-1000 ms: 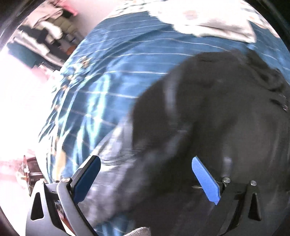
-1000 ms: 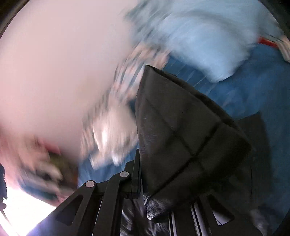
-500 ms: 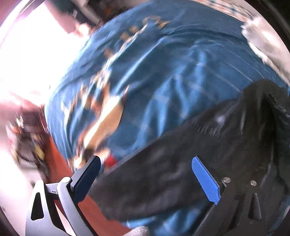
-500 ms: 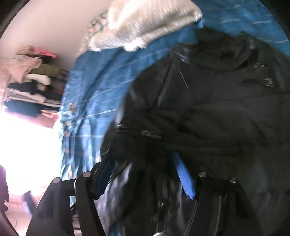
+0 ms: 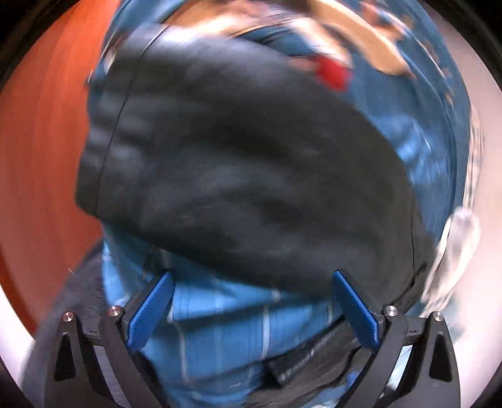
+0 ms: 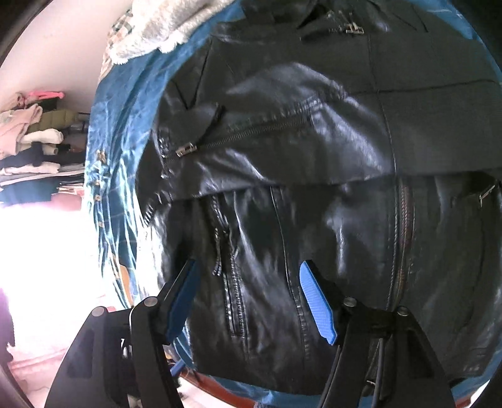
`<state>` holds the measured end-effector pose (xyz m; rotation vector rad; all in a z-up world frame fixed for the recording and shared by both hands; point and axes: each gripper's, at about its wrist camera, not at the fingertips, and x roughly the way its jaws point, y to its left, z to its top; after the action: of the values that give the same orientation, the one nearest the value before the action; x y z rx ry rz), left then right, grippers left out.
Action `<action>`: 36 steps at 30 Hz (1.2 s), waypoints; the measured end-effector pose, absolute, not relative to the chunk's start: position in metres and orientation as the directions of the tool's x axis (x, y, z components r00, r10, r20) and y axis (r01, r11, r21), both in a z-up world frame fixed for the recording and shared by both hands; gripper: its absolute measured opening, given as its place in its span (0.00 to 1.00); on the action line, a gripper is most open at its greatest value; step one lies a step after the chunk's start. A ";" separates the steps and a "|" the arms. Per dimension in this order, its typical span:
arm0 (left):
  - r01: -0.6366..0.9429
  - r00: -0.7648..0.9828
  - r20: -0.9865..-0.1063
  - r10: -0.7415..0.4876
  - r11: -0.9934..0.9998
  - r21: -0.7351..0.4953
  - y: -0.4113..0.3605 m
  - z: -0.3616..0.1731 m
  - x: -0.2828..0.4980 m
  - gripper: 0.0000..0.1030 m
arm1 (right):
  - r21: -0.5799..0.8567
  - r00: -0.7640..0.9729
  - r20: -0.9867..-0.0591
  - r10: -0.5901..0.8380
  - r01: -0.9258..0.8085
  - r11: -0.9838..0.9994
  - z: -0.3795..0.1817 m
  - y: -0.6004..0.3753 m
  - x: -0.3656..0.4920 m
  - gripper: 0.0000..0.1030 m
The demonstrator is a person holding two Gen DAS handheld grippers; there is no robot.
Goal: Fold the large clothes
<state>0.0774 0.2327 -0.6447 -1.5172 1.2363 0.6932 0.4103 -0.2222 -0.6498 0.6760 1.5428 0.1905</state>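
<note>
While both your left gripper [image 5: 251,309] and right gripper [image 6: 251,298] hover unclenched, gripping nothing, over the black leather jacket [image 6: 313,157] spread on the blue bedspread [image 6: 119,131], pinch a hem edge beside the zipper [image 6: 251,131] and fold squarely.

We are in a home bedroom: a bed under a blue striped cover [image 6: 116,103], a fluffy white blanket [image 6: 163,28] at its far edge, and folded clothes stacked on shelves [image 6: 28,141] against the wall.
</note>
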 end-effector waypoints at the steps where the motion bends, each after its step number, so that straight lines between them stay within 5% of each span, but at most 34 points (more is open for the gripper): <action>1: -0.935 0.335 -0.883 -0.330 0.000 -0.354 0.235 -0.648 0.074 0.93 | 0.510 0.051 -0.853 0.520 0.294 0.808 -0.652 -0.217 0.411 0.66; 3: -0.935 0.354 -0.901 -0.251 -0.067 -0.349 0.243 -0.646 0.069 0.73 | 0.510 0.038 -0.852 0.522 0.289 0.810 -0.656 -0.209 0.413 0.66; 5: -0.940 0.342 -0.926 -0.161 -0.076 -0.334 0.252 -0.630 0.071 0.30 | 0.515 0.027 -0.849 0.527 0.264 0.816 -0.659 -0.197 0.415 0.66; 7: -0.942 0.336 -0.939 -0.070 -0.009 -0.336 0.263 -0.601 0.080 0.13 | 0.508 0.019 -0.855 0.518 0.235 0.829 -0.658 -0.184 0.415 0.66; 10: -0.883 0.447 -0.891 0.082 0.200 -0.425 0.277 -0.543 0.102 0.11 | 0.498 -0.001 -0.862 0.507 0.191 0.846 -0.658 -0.167 0.415 0.66; 13: -0.806 0.563 -0.820 0.107 0.291 -0.516 0.289 -0.517 0.121 0.11 | 0.470 -0.034 -0.876 0.481 0.165 0.867 -0.662 -0.155 0.412 0.66; 25: -0.738 0.670 -0.738 -0.080 0.033 -0.674 0.319 -0.624 0.104 0.16 | 0.410 -0.104 -0.898 0.429 0.163 0.898 -0.684 -0.143 0.404 0.66; 31: -0.770 0.633 -0.773 -0.045 0.066 -0.635 0.319 -0.627 0.138 0.16 | 0.241 0.006 -0.970 0.242 0.086 0.967 -0.665 -0.141 0.417 0.80; 36: -0.797 0.591 -0.804 0.065 0.196 -0.571 0.326 -0.596 0.171 0.08 | 0.125 0.062 -0.991 0.120 0.077 0.989 -0.648 -0.138 0.440 0.80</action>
<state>0.1710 0.3262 -0.5958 -1.2339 0.7365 0.6873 0.4399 -0.1378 -0.6482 0.1590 1.5102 0.0324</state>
